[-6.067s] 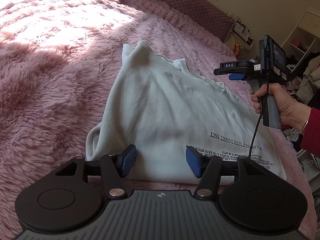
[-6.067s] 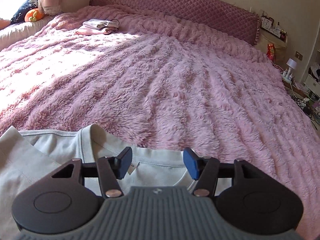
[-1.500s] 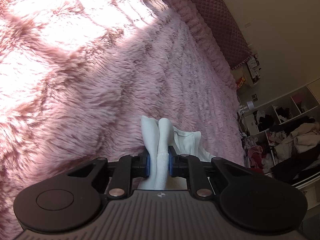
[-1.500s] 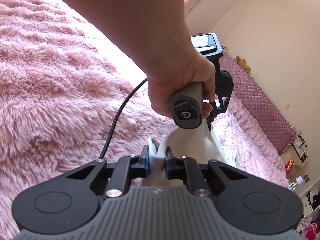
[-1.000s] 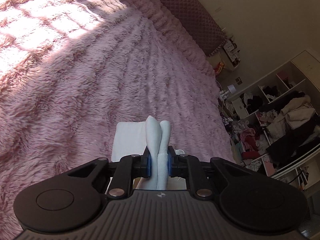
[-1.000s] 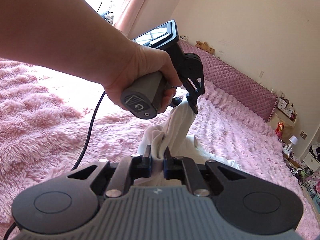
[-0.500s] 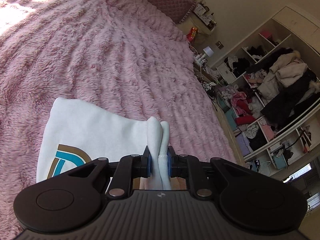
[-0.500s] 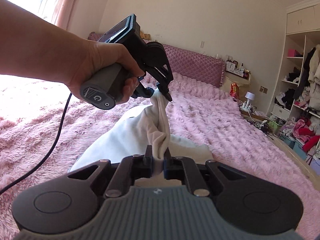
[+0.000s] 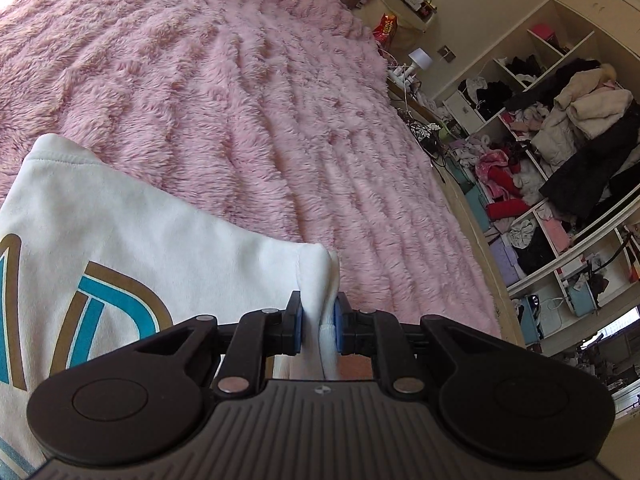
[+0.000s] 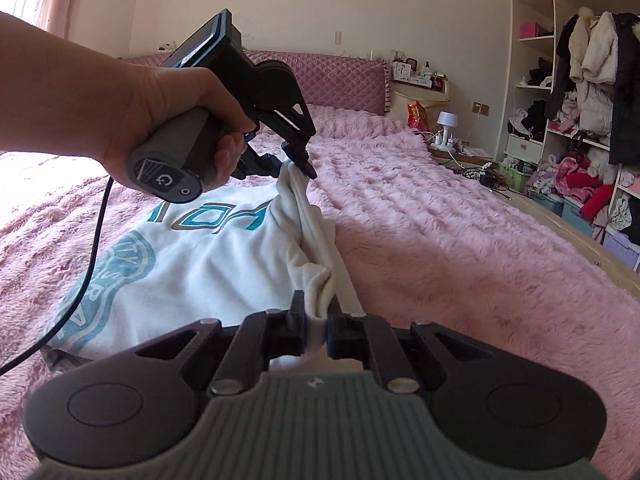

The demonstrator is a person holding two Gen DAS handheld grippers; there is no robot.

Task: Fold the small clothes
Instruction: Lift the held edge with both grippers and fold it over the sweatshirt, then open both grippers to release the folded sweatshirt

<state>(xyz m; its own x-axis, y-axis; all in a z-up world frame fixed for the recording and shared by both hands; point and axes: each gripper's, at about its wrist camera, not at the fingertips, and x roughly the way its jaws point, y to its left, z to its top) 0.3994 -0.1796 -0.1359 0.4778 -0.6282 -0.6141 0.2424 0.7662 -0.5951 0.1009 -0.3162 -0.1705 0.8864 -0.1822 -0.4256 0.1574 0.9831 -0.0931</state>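
A white T-shirt (image 10: 208,256) with a teal and gold print lies on the pink fluffy bed (image 10: 460,264), print side up. My left gripper (image 9: 318,326) is shut on a bunched edge of the shirt (image 9: 132,256); it also shows in the right wrist view (image 10: 296,166), held by a hand above the bed. My right gripper (image 10: 318,326) is shut on the same edge, nearer to me. The pinched edge runs gathered between the two grippers, lifted off the bed.
The quilted pink headboard (image 10: 344,80) is at the far end. A bedside shelf with a small lamp (image 10: 447,120) and open wardrobe shelves full of clothes (image 10: 580,120) stand to the right. A black cable (image 10: 92,264) hangs from the left gripper across the shirt.
Both grippers took hold of the shirt and swung it over, so the printed side now faces up. Over the last second the shirt has been settling flatter on the bed.
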